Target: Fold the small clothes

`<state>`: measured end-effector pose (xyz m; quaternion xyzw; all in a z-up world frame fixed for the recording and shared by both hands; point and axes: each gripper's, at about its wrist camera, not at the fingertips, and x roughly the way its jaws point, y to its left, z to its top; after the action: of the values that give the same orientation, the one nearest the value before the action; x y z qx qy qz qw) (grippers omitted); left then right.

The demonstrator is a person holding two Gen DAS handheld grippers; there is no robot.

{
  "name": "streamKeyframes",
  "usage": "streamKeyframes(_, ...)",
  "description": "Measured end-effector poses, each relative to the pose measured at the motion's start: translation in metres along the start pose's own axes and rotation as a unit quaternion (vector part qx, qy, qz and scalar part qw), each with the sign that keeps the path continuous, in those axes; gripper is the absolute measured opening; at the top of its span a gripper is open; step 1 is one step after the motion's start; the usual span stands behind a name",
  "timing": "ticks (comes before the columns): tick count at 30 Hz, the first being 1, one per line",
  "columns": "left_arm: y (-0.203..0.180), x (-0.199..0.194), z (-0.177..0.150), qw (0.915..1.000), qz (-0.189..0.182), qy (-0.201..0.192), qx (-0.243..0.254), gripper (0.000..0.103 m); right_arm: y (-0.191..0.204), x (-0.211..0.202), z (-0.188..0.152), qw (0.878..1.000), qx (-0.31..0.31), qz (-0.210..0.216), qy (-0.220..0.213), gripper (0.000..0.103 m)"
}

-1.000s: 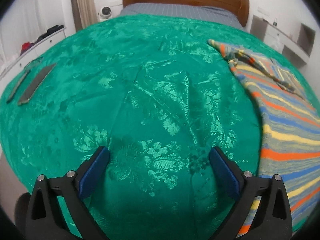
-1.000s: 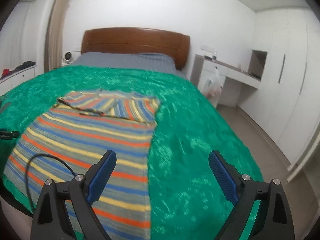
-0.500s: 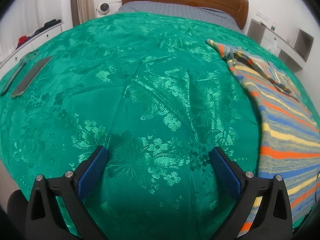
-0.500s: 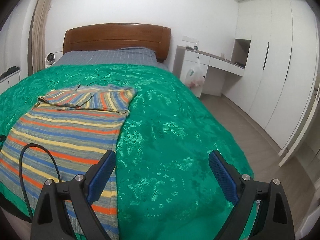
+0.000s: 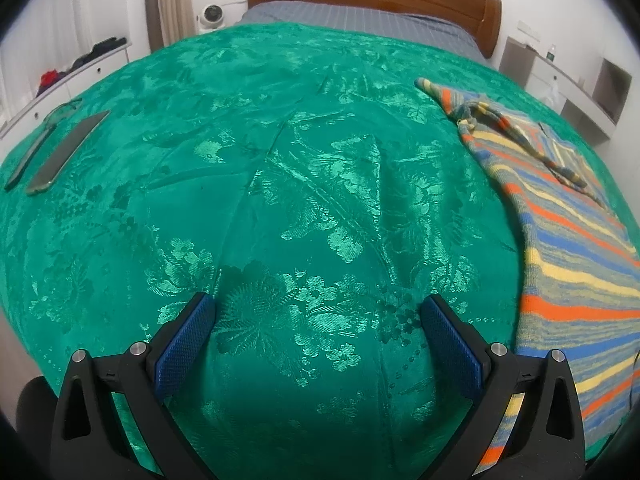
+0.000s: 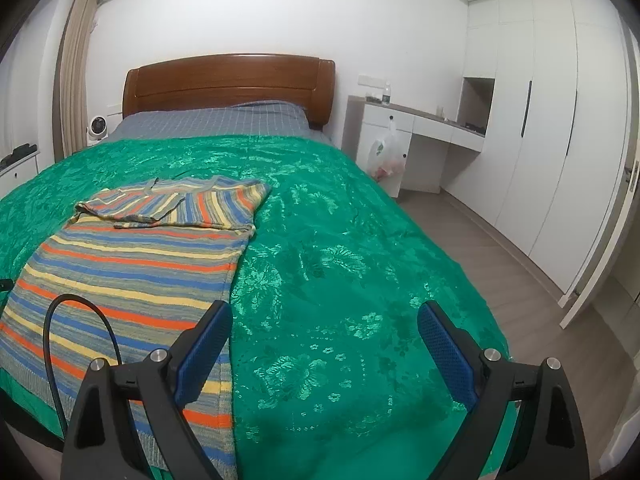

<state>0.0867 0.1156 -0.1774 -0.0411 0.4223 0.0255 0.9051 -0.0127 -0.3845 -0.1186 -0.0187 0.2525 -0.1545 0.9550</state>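
Note:
A striped sweater (image 6: 132, 264) in blue, orange, yellow and grey lies flat on the green bedspread (image 6: 340, 264), its sleeves folded across the top (image 6: 180, 204). In the left wrist view the sweater (image 5: 576, 264) runs along the right edge. My left gripper (image 5: 316, 320) hangs open over bare bedspread (image 5: 280, 184), to the left of the sweater. My right gripper (image 6: 324, 328) is open too, near the foot of the bed, its left finger (image 6: 204, 344) over the sweater's right hem. Neither holds anything.
Two flat dark items (image 5: 66, 152) lie on the bedspread at the far left. A wooden headboard (image 6: 228, 84) and grey sheet (image 6: 208, 120) are at the back. A white desk (image 6: 416, 136) and wardrobe (image 6: 552, 152) stand to the right. A black cable (image 6: 80, 320) loops over the sweater.
The right wrist view has pulled back and turned right, so the sweater now sits further left. The left gripper has shifted slightly over the bedspread. Both stayed open.

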Motion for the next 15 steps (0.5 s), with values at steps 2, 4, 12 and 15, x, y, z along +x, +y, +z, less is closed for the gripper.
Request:
streamKeyframes(2,-0.0002,0.0002,-0.0003,1.0000,0.001,-0.002,0.003,0.103,-0.0002,0.0000,-0.0002,1.000,-0.001,0.001,0.001,0.093)
streamKeyframes(4,-0.0013,-0.0001,-0.0015,0.9999,0.000,-0.005,0.010,0.103,-0.0002,-0.0005,-0.0006,1.000,-0.001,0.001,0.003,0.093)
streamKeyframes(12,-0.0016,-0.0002,-0.0026,0.9999,0.000,-0.005,0.016,0.103,-0.0010,-0.0006,0.0001,1.000,-0.001,0.000,0.004,0.093)
streamKeyframes(15,-0.0016,-0.0002,-0.0027,0.9999,0.000,-0.005,0.016,0.103,-0.0006,0.0000,0.0003,1.000,-0.003,0.000,0.005,0.093)
